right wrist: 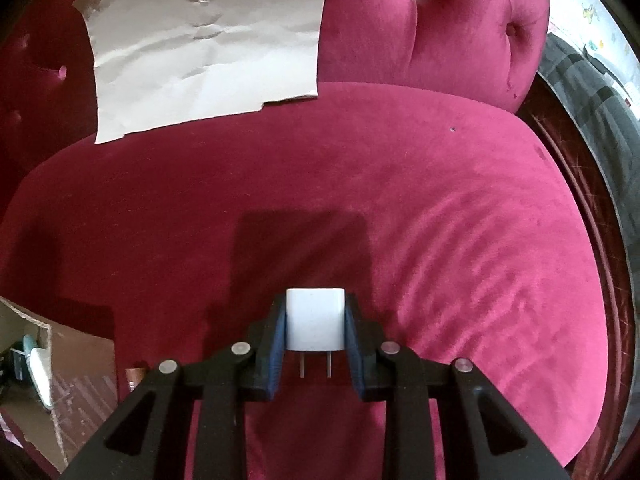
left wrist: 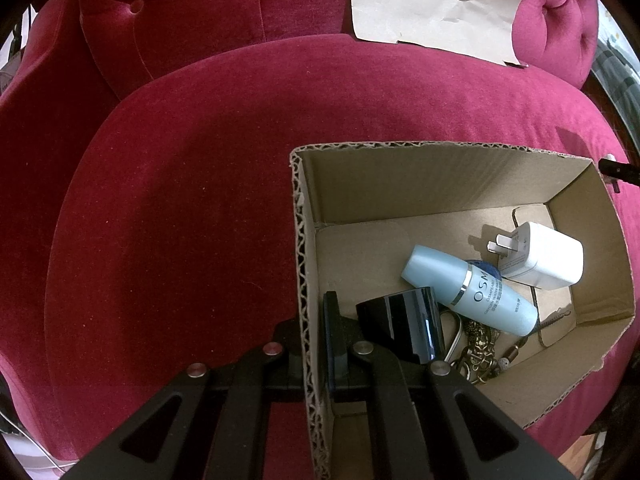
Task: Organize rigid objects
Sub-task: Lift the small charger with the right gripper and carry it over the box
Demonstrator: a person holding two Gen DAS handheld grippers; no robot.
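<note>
In the left wrist view we see our left gripper point(left wrist: 316, 344) closed on the left wall of the cardboard box point(left wrist: 306, 280): one finger stands outside the wall and the other, with its blue pad, inside it, so the jaws are narrow with the corrugated edge between them. The box sits on the red velvet seat point(left wrist: 192, 208) and is open at the top. Inside it lie a light blue bottle point(left wrist: 468, 290), a white charger point(left wrist: 540, 256) with its prongs pointing left just beyond the bottle, a black glossy cylinder point(left wrist: 404, 328) near our fingers, and a bunch of metal keychains point(left wrist: 480, 352) at the near side, partly under the bottle. In the right wrist view our right gripper point(right wrist: 316, 326) holds a small white plug adapter point(right wrist: 316, 324) between its blue pads, the two prongs pointing back toward the camera, above the seat and to the right of the box. A creased sheet of paper point(right wrist: 208, 40) lies at the far side against the backrest.
</note>
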